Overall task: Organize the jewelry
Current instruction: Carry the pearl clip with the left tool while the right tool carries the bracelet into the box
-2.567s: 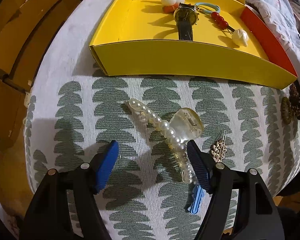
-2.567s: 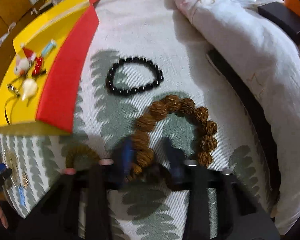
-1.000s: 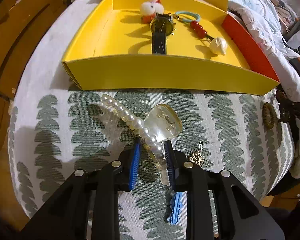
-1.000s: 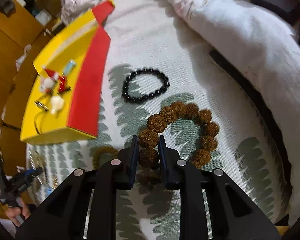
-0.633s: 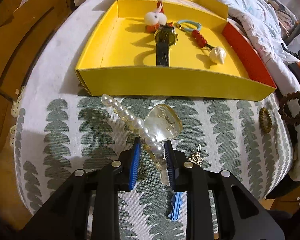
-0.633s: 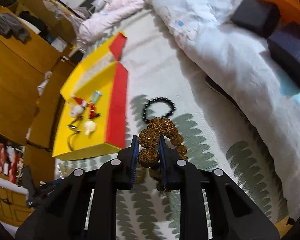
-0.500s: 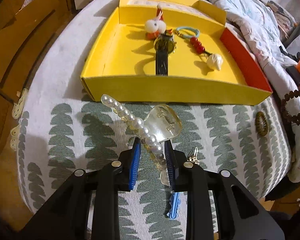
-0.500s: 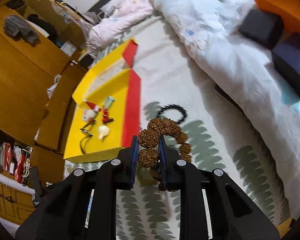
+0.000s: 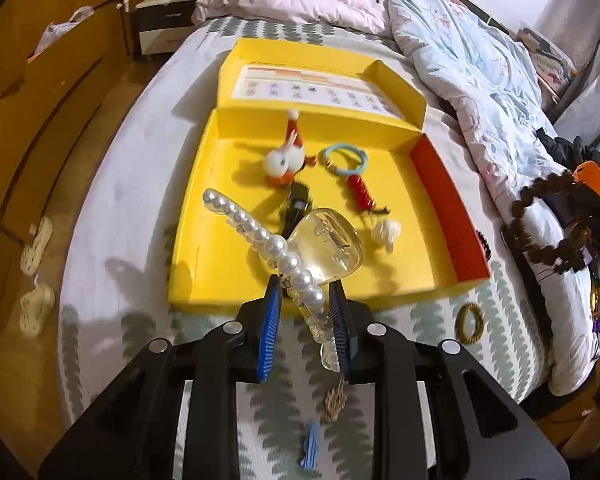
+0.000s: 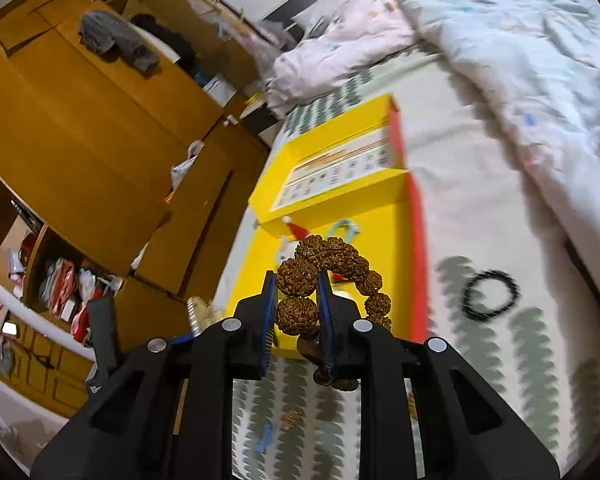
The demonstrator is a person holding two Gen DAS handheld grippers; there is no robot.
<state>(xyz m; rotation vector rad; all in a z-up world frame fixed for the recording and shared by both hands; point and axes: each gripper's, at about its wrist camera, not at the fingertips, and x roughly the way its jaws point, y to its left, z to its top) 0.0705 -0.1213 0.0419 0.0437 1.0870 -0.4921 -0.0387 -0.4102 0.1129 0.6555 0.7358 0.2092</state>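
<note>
Watch [image 9: 296,204] in the yellow box [image 9: 204,256] mostly hidden behind pearl hair clip [image 9: 300,256]. Right-wrist view motion-blurred; small items on the bedspread [image 10: 480,360] unreadable.

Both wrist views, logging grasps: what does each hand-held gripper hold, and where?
Left hand-held gripper: pearl hair claw, near one end. Right hand-held gripper: brown bead bracelet, by two beads.

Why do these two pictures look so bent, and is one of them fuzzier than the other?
Both views are fisheye, so the bed's edges curve and the corners go black. Left wrist view: mostly sharp, the pearl hair claw crisp, with hard dark shadows inside the yellow box. Right wrist view: the brown bead bracelet is sharp, but the yellow box and black bead bracelet behind it are smeared.
</note>
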